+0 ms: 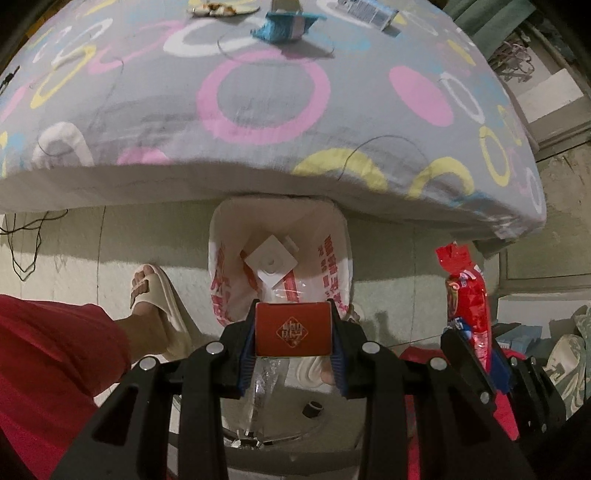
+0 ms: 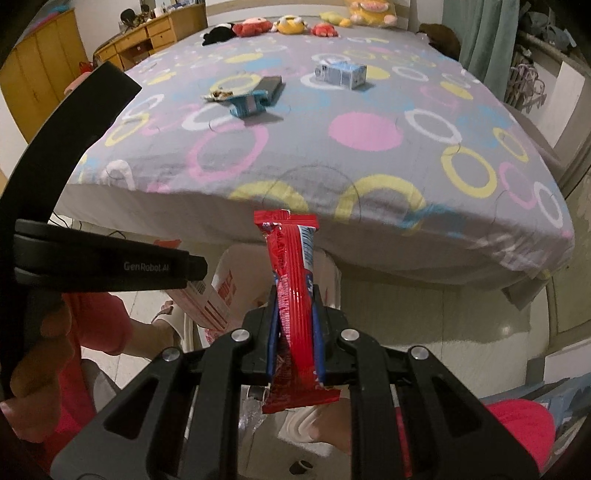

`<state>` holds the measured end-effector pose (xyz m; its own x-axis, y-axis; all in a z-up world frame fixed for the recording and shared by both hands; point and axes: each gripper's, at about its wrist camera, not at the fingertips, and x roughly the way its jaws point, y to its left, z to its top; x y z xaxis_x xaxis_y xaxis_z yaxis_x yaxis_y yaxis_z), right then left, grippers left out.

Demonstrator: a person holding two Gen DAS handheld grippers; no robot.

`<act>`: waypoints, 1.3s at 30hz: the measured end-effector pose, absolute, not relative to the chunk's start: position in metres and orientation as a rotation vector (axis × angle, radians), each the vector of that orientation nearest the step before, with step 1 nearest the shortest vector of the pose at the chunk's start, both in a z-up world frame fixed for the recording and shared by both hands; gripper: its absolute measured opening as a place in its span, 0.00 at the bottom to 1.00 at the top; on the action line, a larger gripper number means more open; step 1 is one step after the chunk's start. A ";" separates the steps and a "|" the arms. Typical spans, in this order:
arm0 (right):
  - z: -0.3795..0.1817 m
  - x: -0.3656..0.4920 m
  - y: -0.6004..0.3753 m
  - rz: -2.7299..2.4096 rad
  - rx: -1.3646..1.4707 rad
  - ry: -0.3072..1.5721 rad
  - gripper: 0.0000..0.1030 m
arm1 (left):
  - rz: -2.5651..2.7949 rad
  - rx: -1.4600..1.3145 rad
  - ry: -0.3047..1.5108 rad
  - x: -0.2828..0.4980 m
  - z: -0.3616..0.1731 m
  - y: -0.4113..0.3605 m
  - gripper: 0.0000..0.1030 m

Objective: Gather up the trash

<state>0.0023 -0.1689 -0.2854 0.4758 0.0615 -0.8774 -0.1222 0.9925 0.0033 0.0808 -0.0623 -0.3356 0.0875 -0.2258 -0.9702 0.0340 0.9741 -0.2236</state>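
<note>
My left gripper (image 1: 293, 328) is shut on a small red box (image 1: 293, 328) and holds it just above the open white trash bag (image 1: 221, 280) with red print, which stands on the floor at the foot of the bed. A white square piece (image 1: 271, 264) lies inside the bag. My right gripper (image 2: 295, 332) is shut on a long red snack wrapper (image 2: 291, 295), held upright to the right of the bag; the wrapper also shows in the left wrist view (image 1: 467, 302). On the bed lie a crushed blue carton (image 2: 246, 105), a light blue carton (image 2: 341, 74), a dark flat box (image 2: 269, 84) and a small wrapper (image 2: 218, 95).
The bed (image 2: 332, 155) has a grey sheet with coloured rings; plush toys (image 2: 288, 24) sit at its far end. The person's feet in cream slippers (image 1: 162, 306) stand beside the bag. Wooden drawers (image 2: 147, 37) stand far left, clutter at the right.
</note>
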 end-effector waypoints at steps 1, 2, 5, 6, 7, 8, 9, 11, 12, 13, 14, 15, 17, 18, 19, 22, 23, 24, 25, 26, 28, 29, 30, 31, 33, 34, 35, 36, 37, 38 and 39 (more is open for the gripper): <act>-0.290 0.004 -0.169 0.113 -0.059 1.078 0.15 | -0.191 -0.158 1.479 0.082 -0.339 -0.062 0.32; -0.294 0.006 -0.170 0.112 -0.058 1.086 0.15 | -0.179 -0.164 1.485 0.083 -0.343 -0.061 0.32; -0.307 0.011 -0.171 0.111 -0.049 1.108 0.15 | -0.152 -0.168 1.499 0.085 -0.356 -0.059 0.32; -0.312 0.013 -0.171 0.110 -0.044 1.117 0.15 | -0.149 -0.177 1.507 0.086 -0.361 -0.059 0.32; -0.318 0.014 -0.171 0.109 -0.037 1.129 0.15 | -0.144 -0.185 1.519 0.087 -0.367 -0.058 0.32; -0.323 0.016 -0.171 0.110 -0.033 1.137 0.15 | -0.138 -0.190 1.529 0.088 -0.372 -0.058 0.32; -0.329 0.017 -0.171 0.110 -0.027 1.149 0.15 | -0.133 -0.197 1.535 0.088 -0.377 -0.057 0.32; -0.339 0.019 -0.170 0.108 -0.024 1.168 0.15 | -0.126 -0.213 1.554 0.089 -0.388 -0.056 0.32; -0.346 0.020 -0.170 0.105 -0.025 1.178 0.15 | -0.121 -0.220 1.565 0.090 -0.394 -0.055 0.32; -0.350 0.021 -0.170 0.104 -0.021 1.186 0.15 | -0.119 -0.227 1.570 0.090 -0.397 -0.054 0.32; -0.356 0.022 -0.170 0.105 -0.011 1.197 0.15 | -0.114 -0.233 1.579 0.091 -0.402 -0.054 0.32; -0.360 0.024 -0.170 0.106 -0.004 1.207 0.15 | -0.106 -0.238 1.588 0.093 -0.407 -0.053 0.32; -0.370 0.028 -0.170 0.104 0.002 1.225 0.15 | -0.097 -0.254 1.606 0.096 -0.417 -0.051 0.32; -0.374 0.029 -0.171 0.102 0.004 1.231 0.15 | -0.091 -0.264 1.618 0.098 -0.423 -0.049 0.32; -0.378 0.032 -0.171 0.101 0.008 1.240 0.15 | -0.084 -0.272 1.625 0.099 -0.428 -0.049 0.32; -0.391 0.039 -0.172 0.096 0.029 1.266 0.15 | -0.076 -0.291 1.648 0.103 -0.439 -0.048 0.32; -0.395 0.041 -0.173 0.094 0.036 1.275 0.15 | -0.073 -0.301 1.654 0.105 -0.443 -0.047 0.32; -0.399 0.043 -0.173 0.091 0.039 1.282 0.15 | -0.069 -0.306 1.660 0.106 -0.446 -0.047 0.32; -0.404 0.045 -0.174 0.088 0.041 1.289 0.15 | -0.055 -0.311 1.668 0.107 -0.450 -0.046 0.32; -0.408 0.047 -0.174 0.085 0.043 1.300 0.15 | -0.046 -0.322 1.676 0.108 -0.455 -0.045 0.32; -0.418 0.052 -0.175 0.078 0.047 1.320 0.15 | -0.029 -0.340 1.693 0.109 -0.463 -0.043 0.32; -0.422 0.053 -0.175 0.075 0.051 1.329 0.15 | -0.022 -0.350 1.703 0.109 -0.468 -0.042 0.32; -0.427 0.055 -0.175 0.075 0.056 1.338 0.15 | -0.015 -0.359 1.710 0.110 -0.472 -0.041 0.32; -0.430 0.056 -0.175 0.073 0.056 1.344 0.15 | -0.011 -0.361 1.715 0.110 -0.475 -0.040 0.32; -0.439 0.063 -0.173 0.076 0.054 1.360 0.15 | 0.001 -0.365 1.730 0.111 -0.483 -0.038 0.32; -0.442 0.063 -0.174 0.078 0.053 1.366 0.15 | 0.004 -0.371 1.736 0.111 -0.487 -0.037 0.32; -0.446 0.064 -0.173 0.081 0.050 1.372 0.15 | 0.008 -0.374 1.740 0.112 -0.490 -0.037 0.32; -0.450 0.065 -0.172 0.083 0.047 1.378 0.15 | 0.011 -0.376 1.744 0.113 -0.492 -0.036 0.32; -0.453 0.066 -0.170 0.086 0.046 1.385 0.15 | 0.014 -0.377 1.751 0.114 -0.496 -0.036 0.32; -0.457 0.067 -0.169 0.089 0.047 1.392 0.15 | 0.017 -0.378 1.760 0.115 -0.499 -0.035 0.32; -0.460 0.068 -0.169 0.092 0.046 1.398 0.15 | 0.019 -0.379 1.766 0.116 -0.502 -0.035 0.32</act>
